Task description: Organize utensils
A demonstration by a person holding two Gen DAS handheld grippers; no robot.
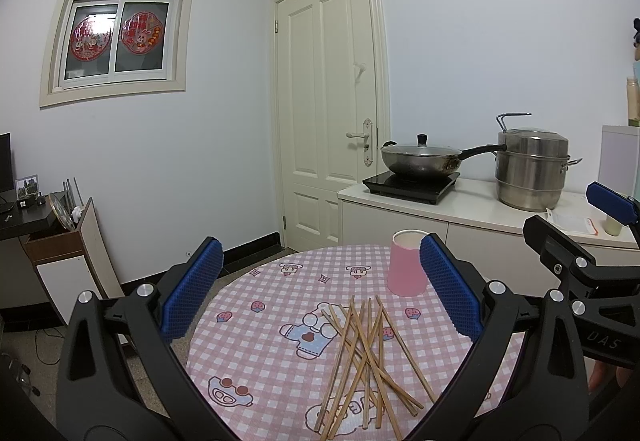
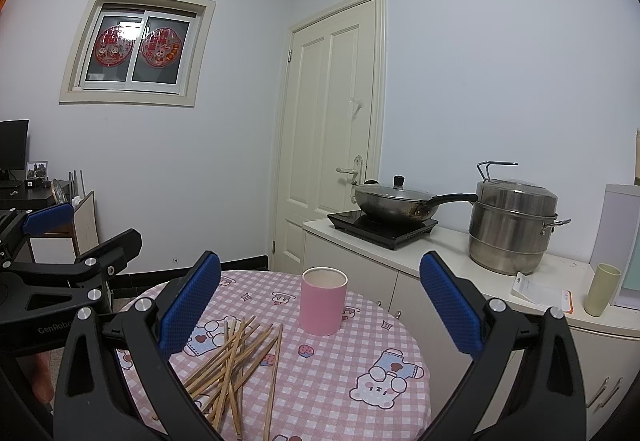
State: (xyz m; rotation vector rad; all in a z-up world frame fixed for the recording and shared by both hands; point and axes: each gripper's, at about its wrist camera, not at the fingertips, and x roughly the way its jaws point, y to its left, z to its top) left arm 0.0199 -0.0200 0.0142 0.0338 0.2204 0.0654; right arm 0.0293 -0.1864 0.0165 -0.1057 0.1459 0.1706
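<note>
Table, round, under a pink checked cloth, carries a loose crossed heap of wooden chopsticks and, just beyond it, one upright pink cup, open end up, contents hidden from here. Left gripper and right gripper both hover above the table with fingers spread wide and empty. Single out one stick at an exposed end of the heap, close on it firmly, and steady the cup before you drop the stick in.
</note>
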